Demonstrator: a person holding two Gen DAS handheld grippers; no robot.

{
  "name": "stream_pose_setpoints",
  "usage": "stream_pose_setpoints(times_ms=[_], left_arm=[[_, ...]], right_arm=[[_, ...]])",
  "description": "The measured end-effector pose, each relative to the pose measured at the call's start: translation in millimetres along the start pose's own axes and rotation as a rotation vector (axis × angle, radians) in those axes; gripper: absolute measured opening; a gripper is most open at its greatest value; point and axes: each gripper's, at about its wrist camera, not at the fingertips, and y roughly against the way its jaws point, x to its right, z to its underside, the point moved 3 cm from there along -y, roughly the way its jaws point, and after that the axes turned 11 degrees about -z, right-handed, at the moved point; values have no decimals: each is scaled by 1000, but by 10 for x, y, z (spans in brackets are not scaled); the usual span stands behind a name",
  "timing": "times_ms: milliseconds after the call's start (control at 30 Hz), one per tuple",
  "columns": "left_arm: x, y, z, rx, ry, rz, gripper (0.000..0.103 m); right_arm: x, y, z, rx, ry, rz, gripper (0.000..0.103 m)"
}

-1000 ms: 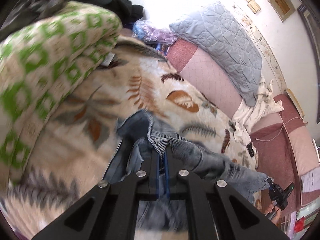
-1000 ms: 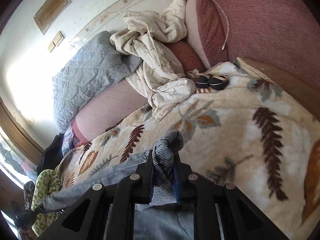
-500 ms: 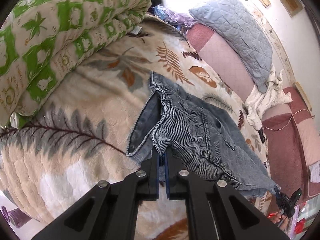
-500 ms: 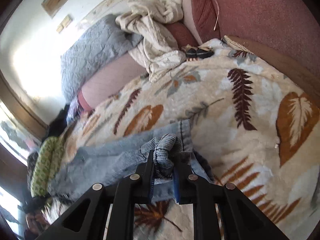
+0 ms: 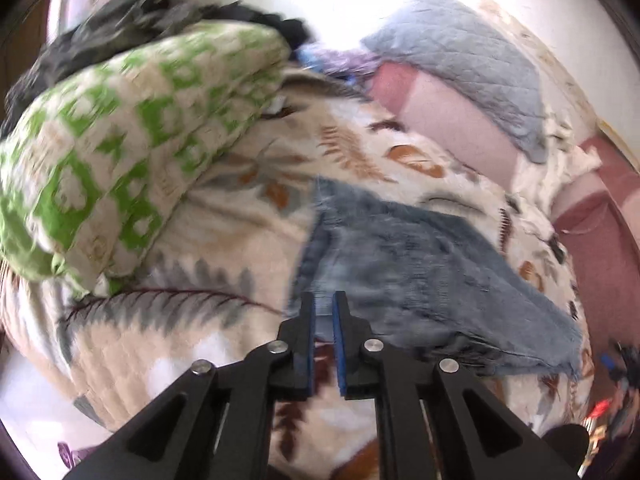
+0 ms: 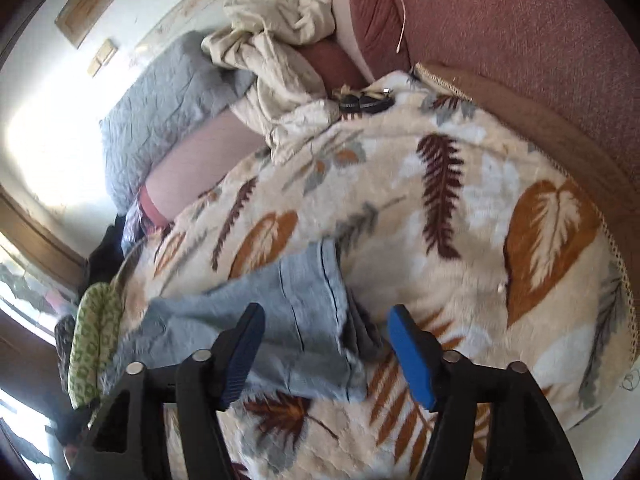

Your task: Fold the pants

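Now both hand-held grippers (image 5: 324, 300) (image 6: 326, 324) just opened, pants (image 5: 400, 256) released.

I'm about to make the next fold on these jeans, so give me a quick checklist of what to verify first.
1. Right claw released: ok; its jaws have just been opening and stand wide, with the jeans lying between them unpinched.
2. Left claw released: ok; its jaws have just been opening and stand slightly apart, with nothing between them.
3. Jeans resting on leaf blanket: ok.
4. Denim layers lined up: cannot tell, blurred.
5. Green quilt apart from jeans: ok.
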Motion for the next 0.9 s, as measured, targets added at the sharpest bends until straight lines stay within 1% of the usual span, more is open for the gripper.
stream_pose_setpoints(times_ms=[100,133,233,300,367,433,467,567,600,633,667,700,733,767,833,900], left_arm=[[402,91,25,21,-77,91,10],[574,99,52,21,-107,133,10],[1047,52,147,4,-187,220,10],[1330,-4,228,-11,-235,265,11],[1612,-98,310,-33,-286,292,11],[1808,-176,371,-48,-307,305,11],[1880,-238,388,-57,-312,311,11],[1992,-465,431,-105,-308,291,11],[2008,-534,441,-119,-304,286,11],[2003,-581,457,-131,-302,278,11],[2018,-629,484,-142,-302,270,11],[2001,-666,514,-154,-304,260,11],[2021,-712,548,-165,-307,249,11],[2006,-742,578,-175,-310,240,11],[1990,-799,628,-194,-308,229,11],[1988,-834,663,-203,-308,225,11]], right_arm=[[-12,-400,-172,-56,-54,16,70],[8,-574,-218,-79,-78,17,70],[107,-979,-240,-143,-100,23,70],[201,-1138,-198,-161,-112,6,70],[304,-1222,-143,-175,-127,-34,70],[377,-1299,-125,-203,-178,-88,70],[391,-1354,-124,-225,-199,-134,70],[376,-1454,-118,-238,-237,-234,69],[350,-1457,-123,-234,-214,-228,65],[323,-1442,-137,-224,-185,-209,42],[310,-1410,-165,-203,-168,-198,26],[298,-1360,-200,-170,-167,-214,24],[265,-1291,-248,-125,-157,-239,20],[222,-1231,-308,-82,-134,-247,15],[111,-1108,-391,0,-69,-227,11],[18,-1068,-455,60,-16,-188,11]])
